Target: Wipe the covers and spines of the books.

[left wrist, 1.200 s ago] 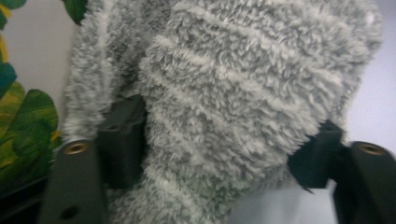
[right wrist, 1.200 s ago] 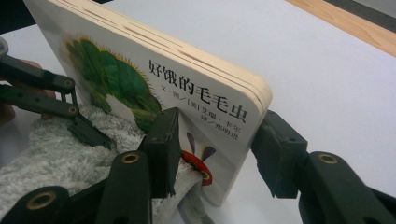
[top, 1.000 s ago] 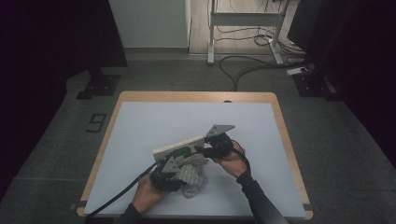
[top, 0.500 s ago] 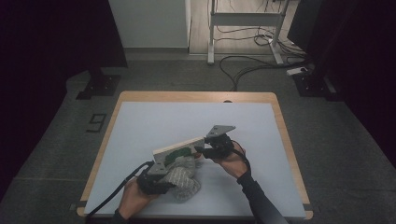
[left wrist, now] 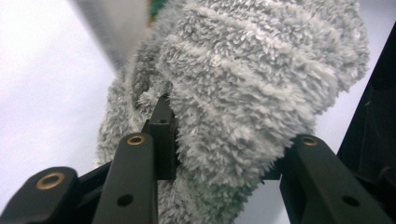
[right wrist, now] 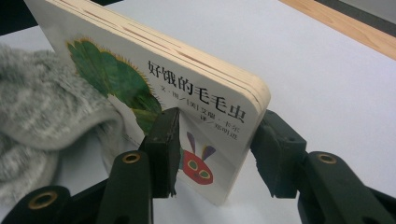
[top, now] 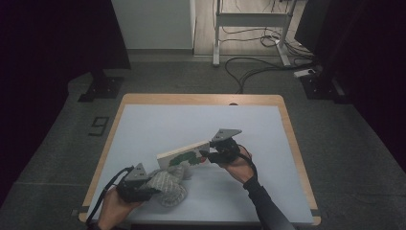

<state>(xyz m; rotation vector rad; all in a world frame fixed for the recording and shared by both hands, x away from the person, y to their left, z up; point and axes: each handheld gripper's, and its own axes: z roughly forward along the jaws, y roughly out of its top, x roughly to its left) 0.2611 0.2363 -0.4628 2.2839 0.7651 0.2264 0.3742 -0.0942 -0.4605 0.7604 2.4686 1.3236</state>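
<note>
My right tool [top: 207,154] is clamped on a thick board book [top: 184,155]. In the right gripper view the two black jaws press the book [right wrist: 196,121] from both faces near its lower corner, one on the illustrated cover, the other on the back. The cover shows a green caterpillar body, a red face with yellow-green eyes and a line of Chinese characters. The book stands tilted on its edge, with the stacked page edges uppermost, and stretches away from this tool toward my other hand.

My left tool [top: 152,188] is closed on a fluffy grey cloth [top: 168,184]. In the left gripper view the cloth [left wrist: 243,102] bulges up between and beyond the jaws; one jaw tip is sunk into the pile and the other is hidden behind the fabric. Past the top of the cloth from this tool, a blurred strip of the book's edge [left wrist: 112,32] and a bit of green are visible.

From the high view, the cloth lies just ahead of my left tool, and its far end meets the lower face of the book. From the right tool's side, the cloth [right wrist: 42,121] sits against the cover just beyond the near jaw.

Both things rest over the white surface [top: 191,124], which has a wooden border, and the book's far end is directly beyond the cloth.
</note>
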